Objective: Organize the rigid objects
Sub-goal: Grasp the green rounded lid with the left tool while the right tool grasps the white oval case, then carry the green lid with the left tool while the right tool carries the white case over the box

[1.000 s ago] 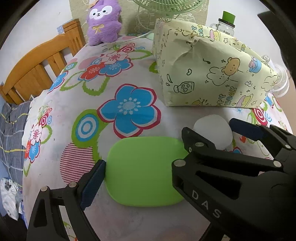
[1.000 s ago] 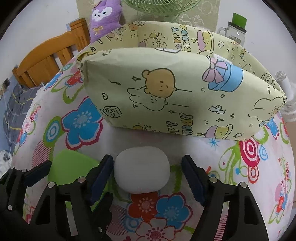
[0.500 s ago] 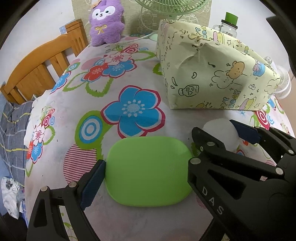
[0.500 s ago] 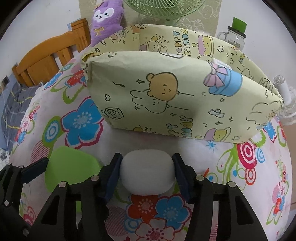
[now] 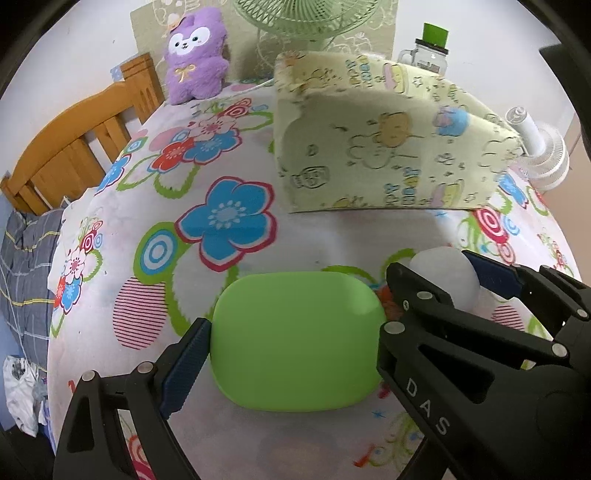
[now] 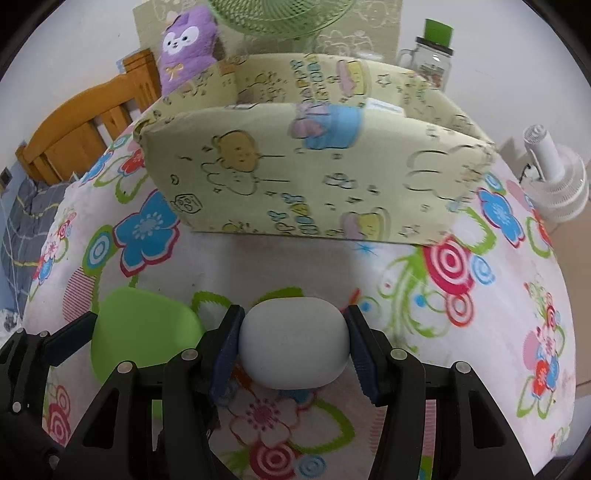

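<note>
Flowered cloth (image 5: 229, 155) covers the table on which everything sits. Near the right wrist camera, the right gripper (image 6: 293, 345) is clenched on a white rounded case (image 6: 294, 341), its blue pads (image 6: 229, 347) pressed to the case's two sides. To its left, the left gripper (image 5: 295, 347) brackets a green rounded case (image 5: 295, 341): the left blue pad (image 5: 186, 363) touches the case's edge, and the right finger lies against its other side, so the case appears gripped, though the right contact is partly hidden. Both cases sit low over the cloth, side by side, the white one to the right of the green.

Farther away stands a yellow-green cartoon-printed box (image 6: 314, 177), open at the top; something pale shows inside, too blurred to identify. Beyond it stand a purple plush toy (image 5: 195, 55), a green fan (image 5: 306, 18) and a glass jar with a green lid (image 5: 430, 51). A small white fan (image 6: 554, 177) sits at the far right. A wooden chair (image 5: 70, 144) stands at the left edge.
</note>
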The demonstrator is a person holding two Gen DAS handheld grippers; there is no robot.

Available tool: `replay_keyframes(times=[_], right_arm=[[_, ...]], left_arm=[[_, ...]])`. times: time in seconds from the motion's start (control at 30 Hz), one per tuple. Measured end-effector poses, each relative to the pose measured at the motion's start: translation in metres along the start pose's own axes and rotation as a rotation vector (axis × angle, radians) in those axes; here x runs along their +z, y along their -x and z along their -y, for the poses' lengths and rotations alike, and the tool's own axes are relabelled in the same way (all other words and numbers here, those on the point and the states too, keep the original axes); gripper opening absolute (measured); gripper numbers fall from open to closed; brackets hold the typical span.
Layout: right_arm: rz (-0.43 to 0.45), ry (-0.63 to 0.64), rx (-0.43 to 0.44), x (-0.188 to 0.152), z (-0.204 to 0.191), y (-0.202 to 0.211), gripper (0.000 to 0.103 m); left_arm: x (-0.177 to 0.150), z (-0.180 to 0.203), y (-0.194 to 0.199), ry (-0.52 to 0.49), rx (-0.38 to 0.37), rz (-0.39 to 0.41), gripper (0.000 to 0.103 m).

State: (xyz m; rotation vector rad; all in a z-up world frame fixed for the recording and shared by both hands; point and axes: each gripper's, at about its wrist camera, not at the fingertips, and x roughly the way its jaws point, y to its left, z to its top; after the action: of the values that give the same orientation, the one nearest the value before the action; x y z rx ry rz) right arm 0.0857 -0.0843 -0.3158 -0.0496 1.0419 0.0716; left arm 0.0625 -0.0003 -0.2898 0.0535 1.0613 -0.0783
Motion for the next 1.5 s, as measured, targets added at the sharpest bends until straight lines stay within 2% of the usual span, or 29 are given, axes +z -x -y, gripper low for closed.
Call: replay_keyframes(times=[0.43,0.8,0.97,1.5], right_arm=[[0.038,-0.037,-0.001,-0.007,0.027,0.048,0.058],[0.079,-0.055,-0.016,0.004,0.043,0.093,0.058],[0.11,-0.055,-0.024,0.01,0.048,0.116,0.058],[0.173,-0.095,-0.03,0.026,0.061,0.165,0.058]], left_arm=[[-0.001,0.028,0.042,0.006,0.003,0.028,0.095],[0.013,0.042,0.084,0.021,0.023,0.092,0.095],[0.019,0.048,0.099,0.031,0.01,0.099,0.095],[0.04,0.062,0.146,-0.012,0.014,0.184,0.095]])
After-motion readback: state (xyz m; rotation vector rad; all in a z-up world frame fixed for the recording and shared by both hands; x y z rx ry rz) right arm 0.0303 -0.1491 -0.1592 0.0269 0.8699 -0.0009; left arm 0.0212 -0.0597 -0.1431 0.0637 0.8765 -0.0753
